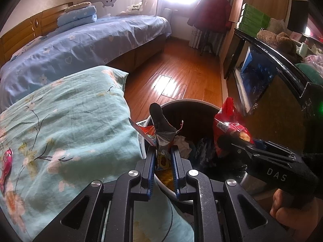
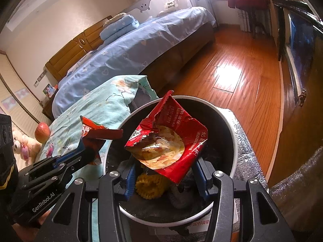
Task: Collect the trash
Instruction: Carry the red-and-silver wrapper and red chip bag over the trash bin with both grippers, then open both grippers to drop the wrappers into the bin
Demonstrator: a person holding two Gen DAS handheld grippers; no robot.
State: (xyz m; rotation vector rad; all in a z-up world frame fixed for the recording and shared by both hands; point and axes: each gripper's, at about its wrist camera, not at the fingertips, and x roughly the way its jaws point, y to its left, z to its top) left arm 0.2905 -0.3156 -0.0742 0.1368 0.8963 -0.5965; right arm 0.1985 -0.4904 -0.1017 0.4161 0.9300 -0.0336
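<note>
A round trash bin (image 1: 210,105) with a white rim and dark inside stands beside the bed; it also shows in the right wrist view (image 2: 232,125) and holds several pieces of trash. My left gripper (image 1: 164,151) is shut on a torn foil snack wrapper (image 1: 161,129) at the bin's left rim; it also shows in the right wrist view (image 2: 86,151). My right gripper (image 2: 164,171) stands wide open over the bin with a red chip bag (image 2: 167,141) between its fingers, touching neither blue pad clearly. In the left wrist view the right gripper (image 1: 232,141) shows at that bag (image 1: 228,127).
A teal floral quilt (image 1: 66,125) lies left of the bin, with a pink wrapper (image 1: 6,161) on it and an apple (image 2: 42,132) further off. A blue bed (image 1: 80,46) is behind. Wooden floor (image 1: 177,68) lies ahead; a dark cabinet (image 1: 262,76) stands to the right.
</note>
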